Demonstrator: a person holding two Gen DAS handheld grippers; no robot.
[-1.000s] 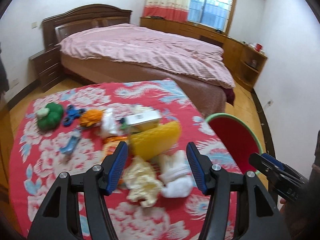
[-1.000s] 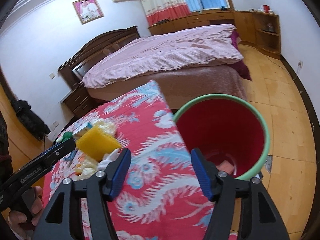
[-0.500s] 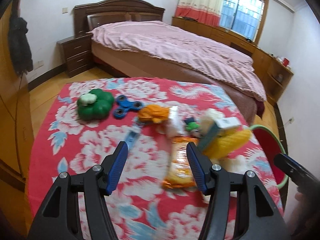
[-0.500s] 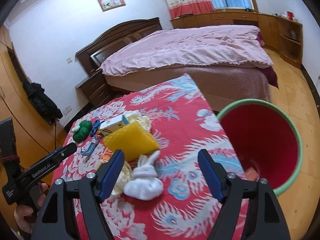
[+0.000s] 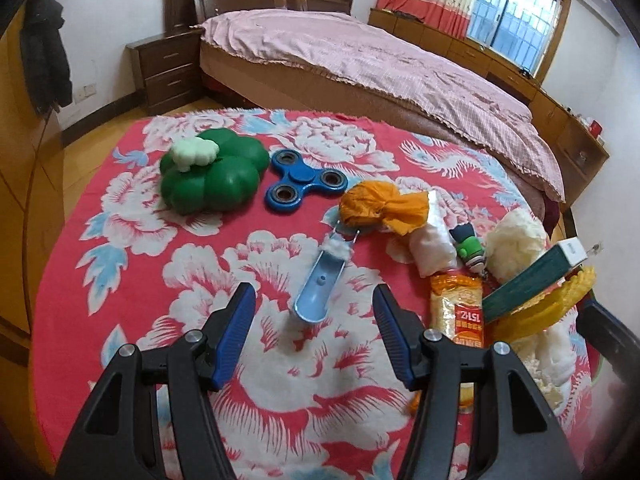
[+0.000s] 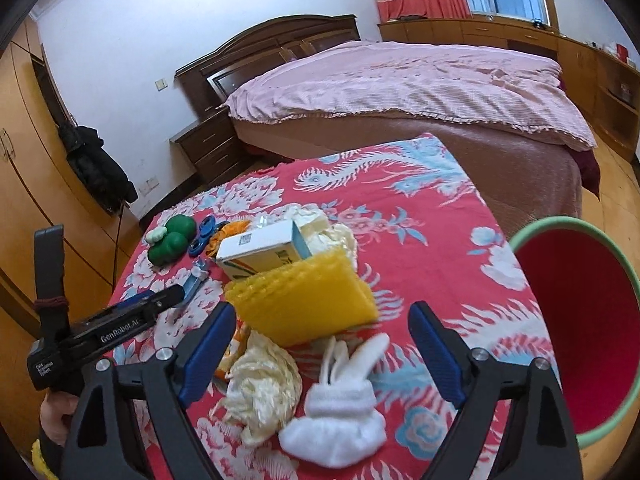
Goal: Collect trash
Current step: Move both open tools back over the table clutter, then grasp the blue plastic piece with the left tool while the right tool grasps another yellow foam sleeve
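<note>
Trash and toys lie on a table under a red flowered cloth (image 5: 120, 280). My left gripper (image 5: 312, 314) is open and empty just above the cloth, with a blue scoop (image 5: 318, 286) ahead between its fingers. To its right lie an orange crumpled wrapper (image 5: 380, 206), a snack packet (image 5: 458, 304) and a green-and-white box (image 5: 532, 280). My right gripper (image 6: 322, 322) hovers with its jaws opening and gripping nothing. Beneath them lie a cream crumpled tissue (image 6: 260, 388), a white sock (image 6: 336, 416) and a yellow foam net (image 6: 308, 300). A red bin with a green rim (image 6: 560, 222) stands to the right of the table.
A green toy (image 5: 212, 176), a blue fidget spinner (image 5: 306, 180) and a small figurine (image 5: 470, 246) also lie on the cloth. A bed with a pink cover (image 5: 360, 60) stands beyond the table, with a nightstand (image 5: 168, 68) to its left. A hand (image 6: 56, 416) holds the left gripper.
Both grippers have swung left across the table. The left went from the tissue and sock to the blue scoop. The right left the bin for the pile, and its jaws widened.
</note>
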